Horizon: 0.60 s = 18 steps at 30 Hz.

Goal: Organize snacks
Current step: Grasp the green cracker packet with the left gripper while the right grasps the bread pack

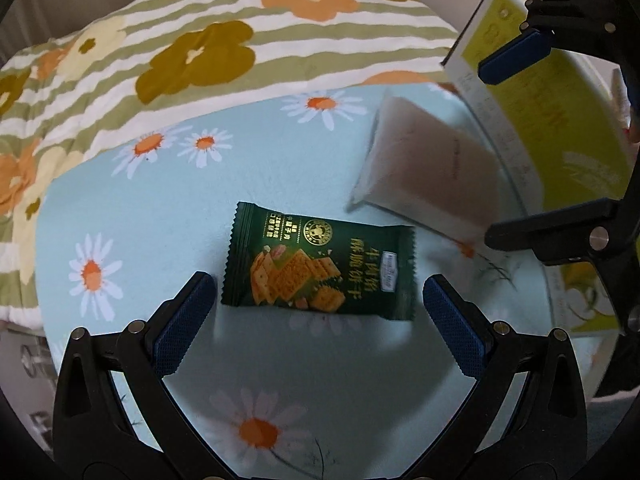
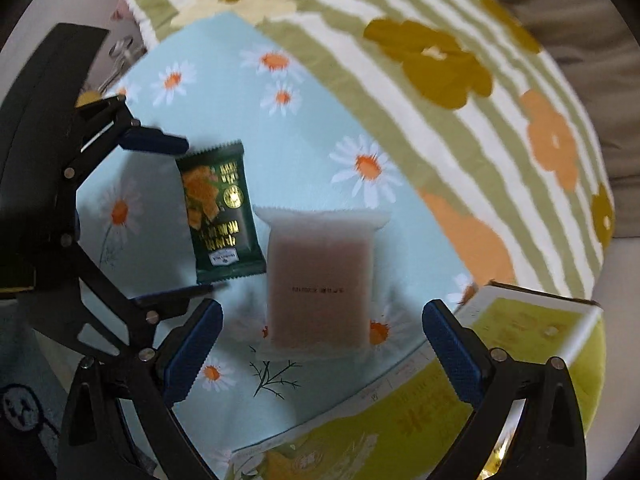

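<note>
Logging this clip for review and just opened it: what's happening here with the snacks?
A person works with two handheld grippers over a daisy-print cloth. The left gripper is open, its fingers either side of a dark green cracker packet lying flat. The right gripper is also open, poised over a pale translucent snack packet. A yellow-green box sits beside the packets. Neither packet is gripped yet.

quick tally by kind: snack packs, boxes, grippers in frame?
Green cracker packet: 1
Translucent wrapped snack pack: 1
Yellow-green snack box: 1
Hand-held grippers: 2, left hand-held gripper and right hand-held gripper, both open
Total: 5
</note>
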Motion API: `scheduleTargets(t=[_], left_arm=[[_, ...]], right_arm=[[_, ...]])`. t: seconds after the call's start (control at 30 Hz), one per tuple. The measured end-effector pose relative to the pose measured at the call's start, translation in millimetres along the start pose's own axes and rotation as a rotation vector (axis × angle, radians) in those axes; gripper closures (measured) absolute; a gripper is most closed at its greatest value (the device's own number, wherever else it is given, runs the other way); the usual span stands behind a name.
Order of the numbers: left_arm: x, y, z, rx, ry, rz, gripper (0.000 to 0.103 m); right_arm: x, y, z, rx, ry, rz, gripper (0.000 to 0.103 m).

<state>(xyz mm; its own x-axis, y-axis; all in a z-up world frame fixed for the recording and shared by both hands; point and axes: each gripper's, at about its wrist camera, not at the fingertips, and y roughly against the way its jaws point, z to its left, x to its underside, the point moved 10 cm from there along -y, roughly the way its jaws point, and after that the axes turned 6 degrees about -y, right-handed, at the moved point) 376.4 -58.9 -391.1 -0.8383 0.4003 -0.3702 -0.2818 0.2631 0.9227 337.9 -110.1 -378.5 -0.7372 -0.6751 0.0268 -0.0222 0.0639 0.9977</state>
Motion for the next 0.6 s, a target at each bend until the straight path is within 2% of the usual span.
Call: scheduleTargets(t=[0.2, 0.4, 0.43, 0.53, 0.6], left_arm=[[-6, -7, -2, -0.090, -0.053, -0.025, 0.000], [-7, -10, -4, -0.111, -0.090, -0.026, 0.002], [-7, -9, -4, -0.110, -0.090, -0.023, 0.003], [-8, -4, -2, -0.106, -0.097, -0.029, 0.019], [-8, -2, 0, -0.099, -0.095, -0.021, 0.024]], right_arm=[[2, -19, -1, 0.029, 0.035, 0.082, 0.004], [4, -27, -2, 0.023, 0.028, 0.118, 0.004], [5, -28, -3, 0.022, 0.023, 0.121, 0.004], [6, -31, -4, 0.016, 0.003, 0.129, 0.004], [5, -33, -7, 0.013, -0.015, 0.135, 0.004]])
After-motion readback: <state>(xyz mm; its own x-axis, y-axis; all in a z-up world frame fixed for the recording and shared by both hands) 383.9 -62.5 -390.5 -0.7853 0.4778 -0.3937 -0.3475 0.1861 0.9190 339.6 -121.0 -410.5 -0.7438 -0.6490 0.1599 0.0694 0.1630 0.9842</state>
